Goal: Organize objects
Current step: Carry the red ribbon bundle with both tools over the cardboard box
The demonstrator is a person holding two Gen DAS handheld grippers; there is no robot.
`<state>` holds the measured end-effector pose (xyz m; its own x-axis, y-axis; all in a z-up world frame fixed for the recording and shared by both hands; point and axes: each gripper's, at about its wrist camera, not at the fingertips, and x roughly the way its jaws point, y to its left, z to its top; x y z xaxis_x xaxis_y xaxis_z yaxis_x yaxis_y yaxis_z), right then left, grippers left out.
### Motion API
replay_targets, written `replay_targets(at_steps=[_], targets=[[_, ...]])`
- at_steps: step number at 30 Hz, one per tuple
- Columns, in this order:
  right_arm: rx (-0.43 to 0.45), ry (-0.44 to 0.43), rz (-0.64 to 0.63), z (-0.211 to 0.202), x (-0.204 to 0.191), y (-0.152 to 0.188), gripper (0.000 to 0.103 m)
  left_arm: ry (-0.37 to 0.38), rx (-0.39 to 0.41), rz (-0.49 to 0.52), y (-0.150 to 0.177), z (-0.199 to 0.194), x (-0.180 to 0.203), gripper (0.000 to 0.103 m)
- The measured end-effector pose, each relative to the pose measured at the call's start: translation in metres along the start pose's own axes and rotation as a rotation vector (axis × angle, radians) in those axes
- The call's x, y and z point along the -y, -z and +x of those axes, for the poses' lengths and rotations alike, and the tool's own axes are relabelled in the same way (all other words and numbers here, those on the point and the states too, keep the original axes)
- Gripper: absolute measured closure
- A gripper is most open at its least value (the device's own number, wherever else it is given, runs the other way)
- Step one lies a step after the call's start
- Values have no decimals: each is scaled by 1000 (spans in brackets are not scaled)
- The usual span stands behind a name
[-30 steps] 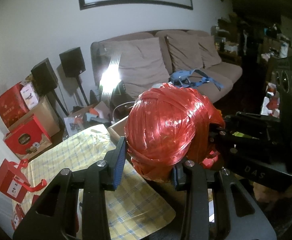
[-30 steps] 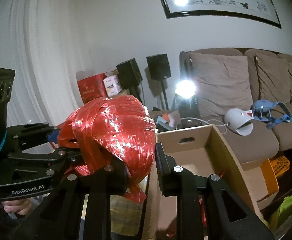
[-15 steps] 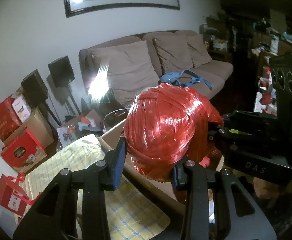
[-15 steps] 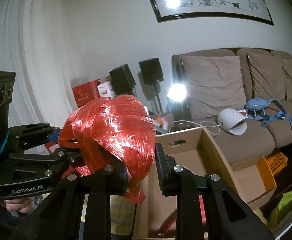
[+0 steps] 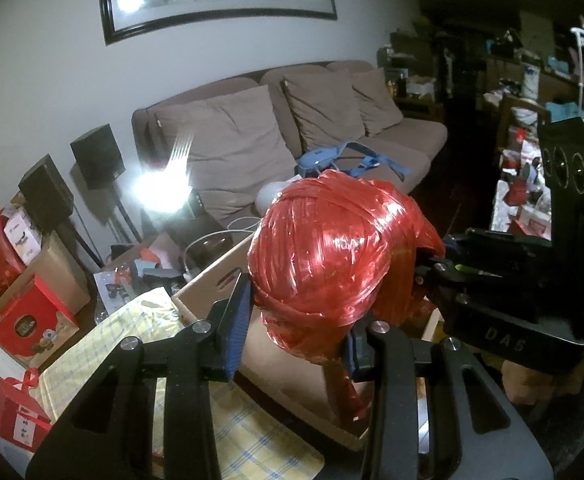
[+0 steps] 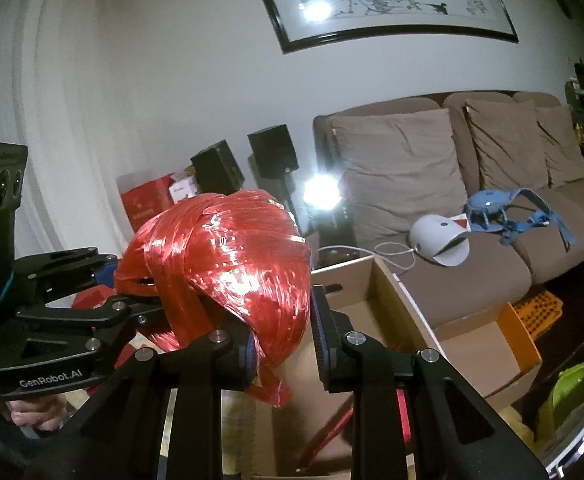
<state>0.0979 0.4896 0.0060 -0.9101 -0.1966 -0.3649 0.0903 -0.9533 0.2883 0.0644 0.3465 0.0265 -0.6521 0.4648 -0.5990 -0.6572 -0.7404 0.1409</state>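
Both tongs, left [image 5: 292, 328] and right [image 6: 282, 344], clamped on red twine ball [image 5: 332, 248], above cardboard box [image 6: 392, 300], beige sofa [image 6: 452, 168] behind

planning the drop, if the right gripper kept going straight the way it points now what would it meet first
Probably the open cardboard box. The right gripper, gripping the red twine ball together with the left gripper, aims forward and slightly down over the box, with the sofa farther behind. Depth is unclear.
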Motion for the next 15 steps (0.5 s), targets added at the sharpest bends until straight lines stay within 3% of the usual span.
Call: replay_targets(at_steps=[15], targets=[[8, 58, 46, 2, 13, -2, 82, -26, 16, 27, -5, 14, 18, 69]])
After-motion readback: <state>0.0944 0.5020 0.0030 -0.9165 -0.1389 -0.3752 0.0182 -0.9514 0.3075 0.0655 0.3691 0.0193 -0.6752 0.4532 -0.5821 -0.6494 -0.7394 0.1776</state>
